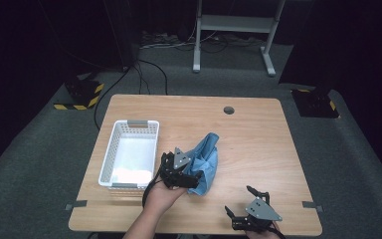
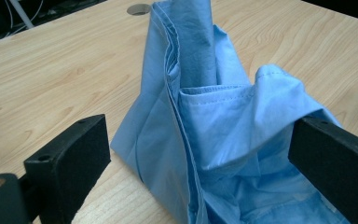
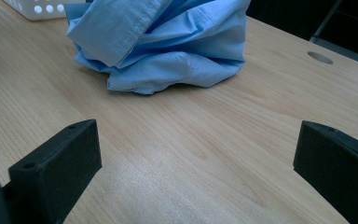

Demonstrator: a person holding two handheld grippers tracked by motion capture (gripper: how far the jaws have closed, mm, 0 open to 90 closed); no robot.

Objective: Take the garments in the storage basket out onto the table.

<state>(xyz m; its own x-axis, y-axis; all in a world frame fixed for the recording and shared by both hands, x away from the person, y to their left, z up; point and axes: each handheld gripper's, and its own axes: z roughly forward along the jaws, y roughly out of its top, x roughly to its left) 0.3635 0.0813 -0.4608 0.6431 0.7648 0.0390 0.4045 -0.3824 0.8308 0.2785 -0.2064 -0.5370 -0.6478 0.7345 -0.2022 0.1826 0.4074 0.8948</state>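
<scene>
A crumpled blue shirt [image 1: 206,162] lies near the middle of the wooden bench [image 1: 258,144], bunched into a narrow heap that runs from its far tip toward the near edge. The left tool [image 1: 191,174] sits at the near left end of that heap, held by the person's left hand [image 1: 161,194], which comes in from the near edge of the bench. In the left gripper view the two black jaws stand wide apart with the shirt [image 2: 214,130] between them: folds of cloth fill the gap and press against the right-hand jaw, while bare wood shows between the cloth and the left-hand jaw, so the tool is spread around the cloth and not clamped on it. The shirt rises in a tall fold on its far side, with a stitched hem running across its middle. The right tool [image 1: 243,201] rests low near the right front edge of the bench, well apart from the shirt, a grey three-cornered plate on its top. In the right gripper view its jaws are also wide apart, with bare bench [image 3: 177,158] between them and the shirt [image 3: 168,42] lying farther off. A white slotted basket [image 1: 110,154] stands on the left part of the bench, just left of the left tool. A round hole [image 1: 229,110] sits in the bench near its far edge.
</scene>
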